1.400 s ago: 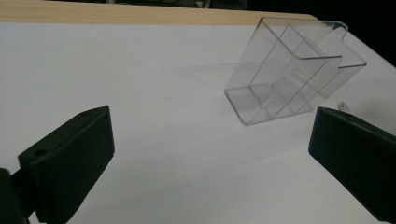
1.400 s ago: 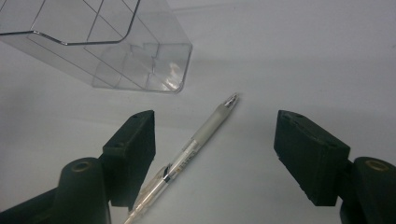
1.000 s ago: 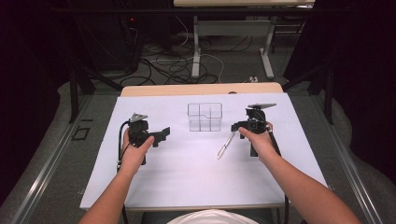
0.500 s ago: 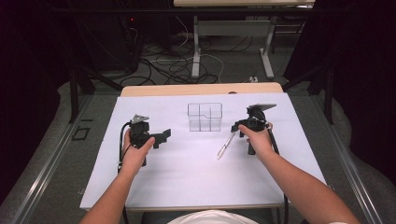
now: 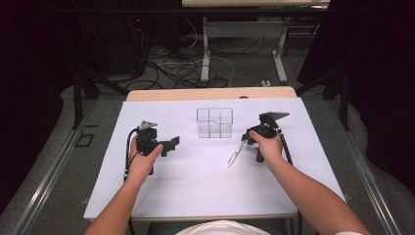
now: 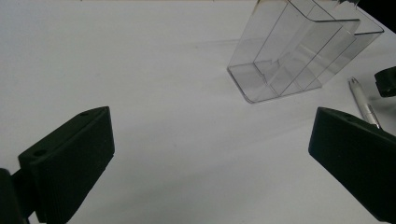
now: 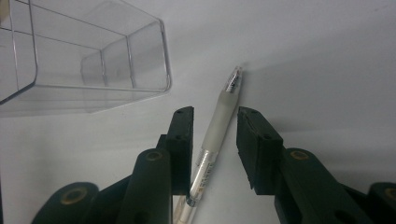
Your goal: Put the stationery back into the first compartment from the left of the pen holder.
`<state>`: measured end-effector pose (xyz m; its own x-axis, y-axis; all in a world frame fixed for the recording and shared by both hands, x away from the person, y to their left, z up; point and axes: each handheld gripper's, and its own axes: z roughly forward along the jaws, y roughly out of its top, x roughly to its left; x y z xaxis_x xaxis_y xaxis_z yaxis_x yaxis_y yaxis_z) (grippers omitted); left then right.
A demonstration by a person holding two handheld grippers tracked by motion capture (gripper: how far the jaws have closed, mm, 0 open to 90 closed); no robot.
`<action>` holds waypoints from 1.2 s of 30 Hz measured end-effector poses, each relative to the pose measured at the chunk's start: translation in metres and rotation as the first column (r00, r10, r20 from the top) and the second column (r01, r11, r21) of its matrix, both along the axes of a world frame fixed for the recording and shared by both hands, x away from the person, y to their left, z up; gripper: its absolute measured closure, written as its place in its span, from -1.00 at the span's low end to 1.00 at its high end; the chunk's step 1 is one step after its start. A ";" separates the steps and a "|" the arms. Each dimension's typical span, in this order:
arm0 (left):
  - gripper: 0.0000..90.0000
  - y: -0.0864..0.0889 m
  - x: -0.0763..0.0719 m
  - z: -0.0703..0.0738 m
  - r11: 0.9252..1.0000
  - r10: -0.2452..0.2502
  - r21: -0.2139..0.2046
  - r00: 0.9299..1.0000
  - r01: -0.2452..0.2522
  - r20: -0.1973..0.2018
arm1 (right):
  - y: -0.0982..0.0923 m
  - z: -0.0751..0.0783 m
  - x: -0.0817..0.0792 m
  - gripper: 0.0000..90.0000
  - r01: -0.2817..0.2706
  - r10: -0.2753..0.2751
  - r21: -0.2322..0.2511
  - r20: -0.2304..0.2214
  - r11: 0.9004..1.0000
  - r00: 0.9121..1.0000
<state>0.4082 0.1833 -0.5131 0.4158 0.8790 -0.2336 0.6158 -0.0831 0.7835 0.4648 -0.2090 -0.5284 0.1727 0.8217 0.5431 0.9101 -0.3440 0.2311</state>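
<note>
Lowered slightly since the earlier frame, right tool (image 7: 215, 135): jaws just closing, narrowly straddling the pen (image 7: 219, 121) lying on the bench (image 5: 195, 181), pads not yet pressing. Clear organizer (image 5: 214, 122) at the pen's 11 o'clock. Left tool (image 6: 210, 154): wide open, empty.

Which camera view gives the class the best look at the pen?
The right gripper view: the pen lies large on the white sheet between that gripper's black jaws, its frosted grip and clear barrel plain. The high view shows it as a thin sliver; the left gripper view catches one end.
</note>
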 end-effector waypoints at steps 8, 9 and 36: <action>-1.00 0.000 0.000 0.000 1.000 -0.002 0.012 1.000 0.002 0.000 | 0.003 -0.012 0.001 0.55 0.024 -0.023 0.032 -0.046 0.999 0.999; -1.00 -0.001 0.000 0.000 1.000 0.002 0.003 1.000 -0.002 -0.004 | 0.003 -0.012 0.001 0.55 0.020 -0.018 0.038 -0.050 0.999 0.999; -1.00 -0.003 0.001 -0.002 1.000 -0.010 0.017 1.000 0.010 -0.011 | 0.003 -0.019 0.005 0.65 0.066 -0.063 0.035 -0.076 0.997 0.995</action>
<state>0.4091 0.1807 -0.5155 0.4222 0.8786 -0.2229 0.6236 -0.1031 0.7749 0.4699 -0.2063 -0.5475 0.2660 0.7871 0.5565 0.9001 -0.4094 0.1488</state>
